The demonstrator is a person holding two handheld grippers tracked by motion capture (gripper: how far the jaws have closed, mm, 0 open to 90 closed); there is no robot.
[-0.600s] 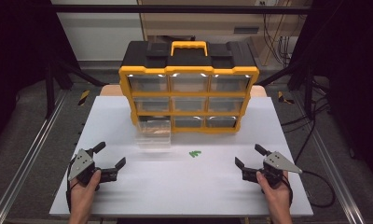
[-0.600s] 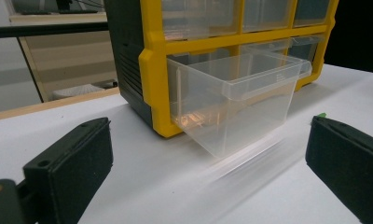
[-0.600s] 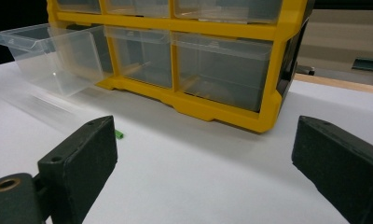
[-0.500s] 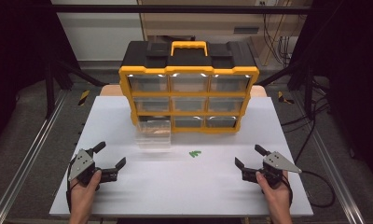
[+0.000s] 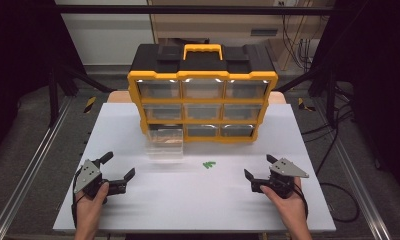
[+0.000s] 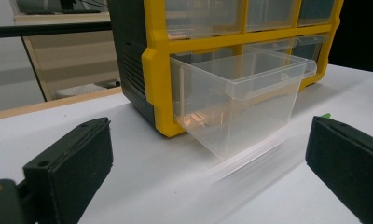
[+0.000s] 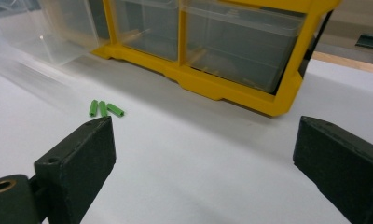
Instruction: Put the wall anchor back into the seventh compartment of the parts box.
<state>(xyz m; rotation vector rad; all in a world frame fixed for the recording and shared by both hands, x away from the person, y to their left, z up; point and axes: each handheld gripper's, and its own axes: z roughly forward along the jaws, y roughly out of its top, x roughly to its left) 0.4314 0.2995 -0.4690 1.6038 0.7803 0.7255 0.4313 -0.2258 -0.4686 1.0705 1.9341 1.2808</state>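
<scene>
A yellow and black drawer cabinet (image 5: 203, 95) stands at the back of the white table (image 5: 198, 195). Its bottom-left clear drawer (image 5: 165, 142) is pulled out toward me (image 6: 236, 100). Three small green plugs (image 5: 208, 164) lie on the table in front of the cabinet (image 7: 105, 109). My left gripper (image 5: 119, 167) rests near the front left, open, with nothing between its jaws. My right gripper (image 5: 259, 167) rests near the front right, open and empty too. In the right gripper view the cabinet's lower closed drawers (image 7: 240, 44) are ahead.
Metal rails (image 5: 33, 165) run along both sides of the table. A cable (image 5: 333, 200) trails off the right gripper over the table's right edge. A wide bare stretch of table lies between the two grippers.
</scene>
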